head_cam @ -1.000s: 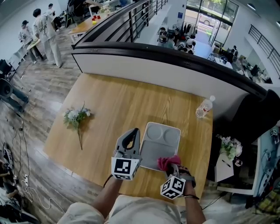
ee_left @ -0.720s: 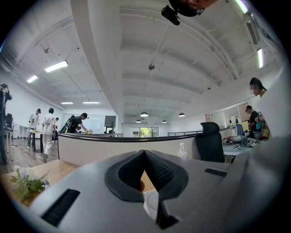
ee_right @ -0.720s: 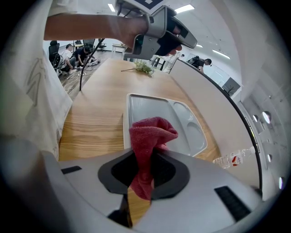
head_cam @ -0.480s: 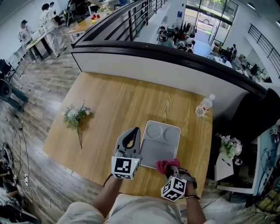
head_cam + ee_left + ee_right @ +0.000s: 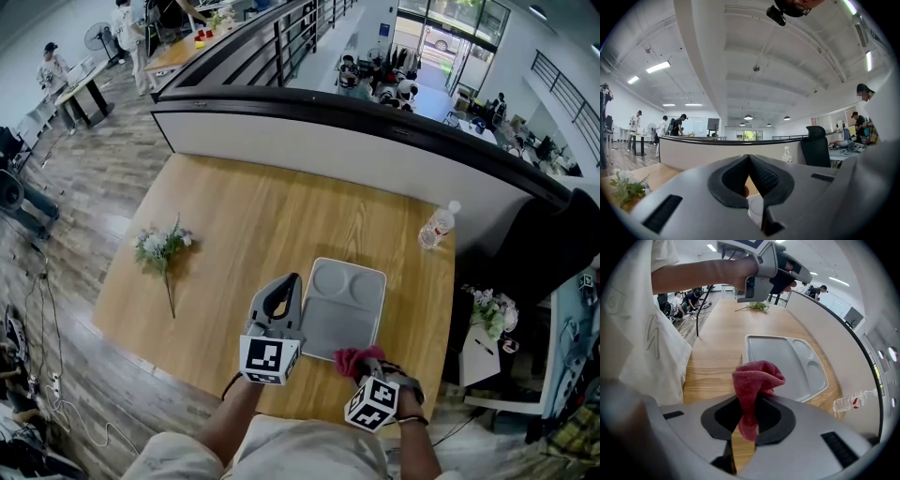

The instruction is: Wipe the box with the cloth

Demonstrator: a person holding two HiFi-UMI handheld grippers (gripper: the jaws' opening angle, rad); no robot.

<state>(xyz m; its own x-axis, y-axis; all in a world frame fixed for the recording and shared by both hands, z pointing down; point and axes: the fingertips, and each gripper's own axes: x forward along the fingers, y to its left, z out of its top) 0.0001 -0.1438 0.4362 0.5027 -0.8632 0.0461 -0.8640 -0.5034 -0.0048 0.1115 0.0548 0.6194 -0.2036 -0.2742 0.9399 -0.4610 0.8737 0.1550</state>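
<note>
A shallow grey box (image 5: pixel 342 309) with two round wells at its far end lies on the wooden table (image 5: pixel 244 225); the right gripper view shows the same box (image 5: pixel 785 364). My right gripper (image 5: pixel 364 371) hovers at the box's near edge, shut on a red cloth (image 5: pixel 353 360). From the jaws of the right gripper (image 5: pixel 749 401), the cloth (image 5: pixel 757 379) stands up in a bunch. My left gripper (image 5: pixel 291 281) is beside the box's left edge, jaws together with nothing in them; the left gripper (image 5: pixel 748 157) faces out across the room.
A small bunch of flowers (image 5: pixel 164 248) lies at the table's left side. A plastic water bottle (image 5: pixel 437 229) stands at the far right corner. A low wall with a dark rail (image 5: pixel 375 122) runs behind the table. A black chair (image 5: pixel 553 244) is at the right.
My right gripper has drawn the red cloth back from the box's near corner toward the table's front edge and a little left. The left gripper has stayed put.
</note>
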